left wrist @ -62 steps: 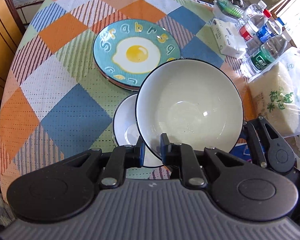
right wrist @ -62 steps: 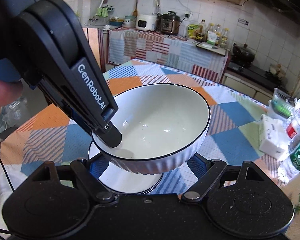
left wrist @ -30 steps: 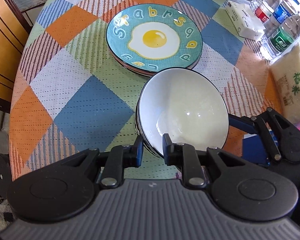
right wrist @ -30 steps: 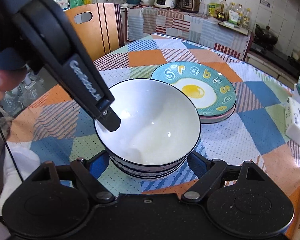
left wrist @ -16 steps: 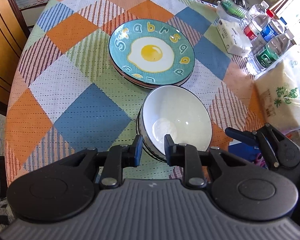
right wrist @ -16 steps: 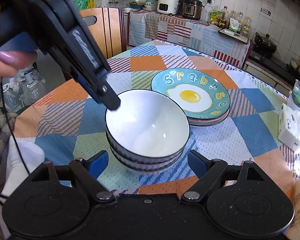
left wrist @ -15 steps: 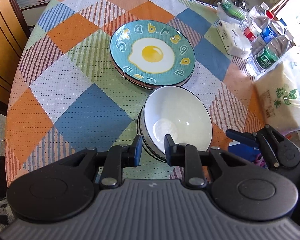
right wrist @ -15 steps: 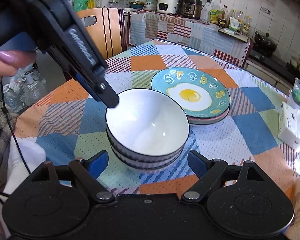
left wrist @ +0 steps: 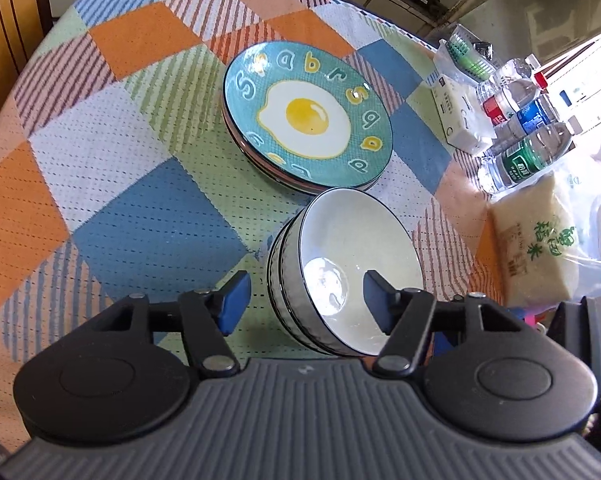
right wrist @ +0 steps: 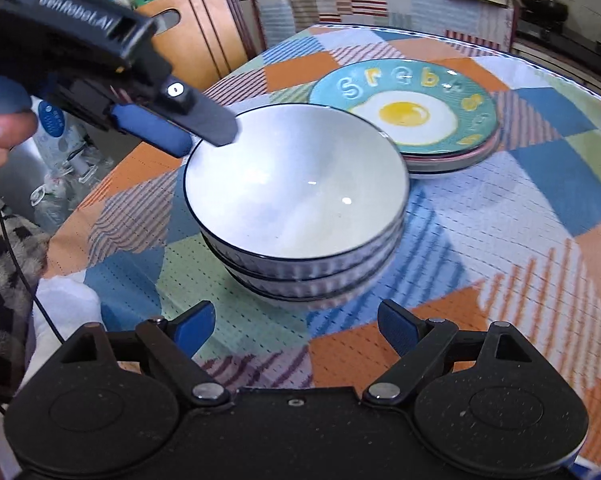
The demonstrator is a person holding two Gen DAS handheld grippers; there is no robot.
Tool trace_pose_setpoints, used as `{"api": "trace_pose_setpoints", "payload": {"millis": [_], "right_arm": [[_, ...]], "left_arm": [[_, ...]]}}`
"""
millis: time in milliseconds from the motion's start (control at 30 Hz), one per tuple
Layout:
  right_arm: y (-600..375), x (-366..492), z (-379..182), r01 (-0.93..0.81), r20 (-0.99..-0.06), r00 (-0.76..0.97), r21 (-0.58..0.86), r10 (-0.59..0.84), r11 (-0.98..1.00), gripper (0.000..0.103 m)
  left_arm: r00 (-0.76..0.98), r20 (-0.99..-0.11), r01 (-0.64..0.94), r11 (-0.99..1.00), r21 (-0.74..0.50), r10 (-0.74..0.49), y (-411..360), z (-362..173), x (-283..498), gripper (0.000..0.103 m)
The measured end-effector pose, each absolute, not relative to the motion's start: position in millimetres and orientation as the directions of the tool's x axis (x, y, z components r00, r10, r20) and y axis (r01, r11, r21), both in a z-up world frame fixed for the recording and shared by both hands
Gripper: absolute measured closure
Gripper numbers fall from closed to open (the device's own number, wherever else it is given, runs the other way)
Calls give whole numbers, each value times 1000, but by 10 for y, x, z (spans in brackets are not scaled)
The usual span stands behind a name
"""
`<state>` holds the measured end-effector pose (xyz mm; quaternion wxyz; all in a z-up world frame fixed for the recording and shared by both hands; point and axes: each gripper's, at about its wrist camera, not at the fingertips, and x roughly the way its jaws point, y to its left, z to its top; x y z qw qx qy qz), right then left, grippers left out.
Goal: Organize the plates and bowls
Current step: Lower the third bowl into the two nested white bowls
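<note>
Now the white bowl (right wrist: 296,196) sits nested on top of a stack of bowls (right wrist: 312,284) on the worktop (left wrist: 148,216), just beside the egg-pattern plates (left wrist: 306,116). The left gripper (left wrist: 304,300) is opening its jaws, the bowl's rim between them, untouched. The right gripper (right wrist: 296,330) has its jaws spread wide with nothing between them.

I count three white bowls (right wrist: 296,196) nested in one stack, by the three dark rims I see on its side, and the plates (left wrist: 306,116) make another stack of perhaps three, but the lower ones are only thin edges so I am not sure. At the far side of the table stand four water bottles (left wrist: 528,160), one white box (left wrist: 458,114) and one bag of rice (left wrist: 538,248).
</note>
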<state>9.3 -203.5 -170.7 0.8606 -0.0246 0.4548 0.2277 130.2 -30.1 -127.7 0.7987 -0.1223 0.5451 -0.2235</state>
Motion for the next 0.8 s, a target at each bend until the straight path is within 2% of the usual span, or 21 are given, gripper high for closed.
{"api": "trace_pose_setpoints", "payload": {"millis": [200, 467, 667, 733, 800], "right_arm": [[-1888, 162, -1896, -421, -806, 497, 99, 320, 902, 9], [-1799, 159, -1979, -411, -762, 583, 25, 283, 911, 8], [-1887, 273, -2008, -392, -737, 598, 76, 316, 917, 7], [-1868, 295, -2040, -393, -733, 599, 80, 322, 916, 6], [-1857, 305, -2056, -394, -725, 609, 75, 322, 916, 4]], "left_arm": [[268, -826, 213, 866, -451, -496, -327, -1521, 1376, 38], [235, -803, 181, 836, -517, -548, -312, -1725, 1418, 38], [246, -800, 199, 836, -511, -547, -407, -1794, 1435, 49], [244, -820, 216, 854, -474, -517, -455, -1821, 1425, 57], [256, -826, 226, 862, -454, -502, -485, -1834, 1402, 58]]}}
